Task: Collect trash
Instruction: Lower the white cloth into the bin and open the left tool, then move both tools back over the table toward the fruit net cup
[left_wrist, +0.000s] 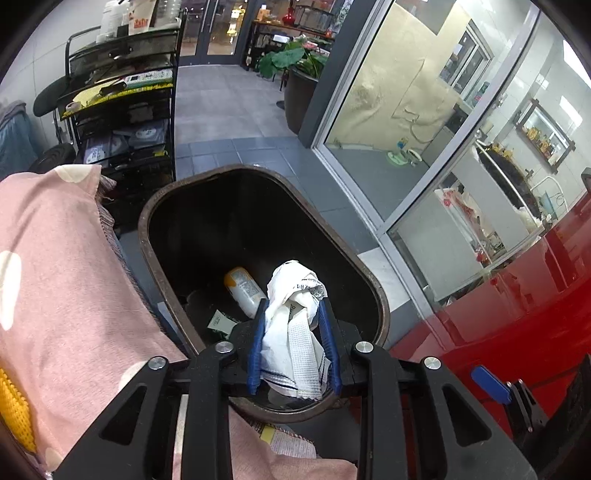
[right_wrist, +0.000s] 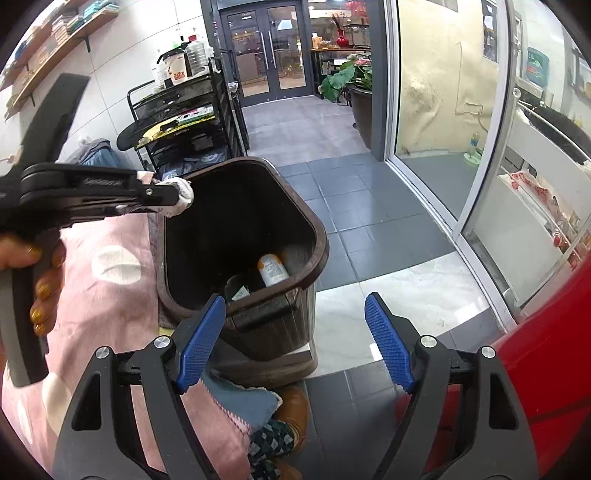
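Left gripper (left_wrist: 293, 328) is over the mouth of the brown bin (left_wrist: 155, 206), its blue pads pressed in from both sides on a crumpled white paper wad (left_wrist: 295, 317) with some printed text and a dark stripe along its lower edge. From the right wrist view that same gripper (right_wrist: 181, 195) comes in from the left at the bin's rim (right_wrist: 321, 236), the white wad (right_wrist: 183, 195) poking out past its tip, above the opening and not down inside. A hand (right_wrist: 40, 280) with gold-painted nails is wrapped around its handle. Down on the bin's floor lies a small bottle (left_wrist: 243, 291) with an orange-and-white label, on its side, and just beside it a green scrap (left_wrist: 219, 323) of packaging. Right gripper (right_wrist: 295, 343) hangs wide open, nothing between its blue pads, just short of the bin's near wall. A pink cloth (left_wrist: 55, 266) with pale spots lies left of the bin, a glossy red surface (left_wrist: 517, 302) to the right, grey tiled floor (right_wrist: 354, 206) beyond.
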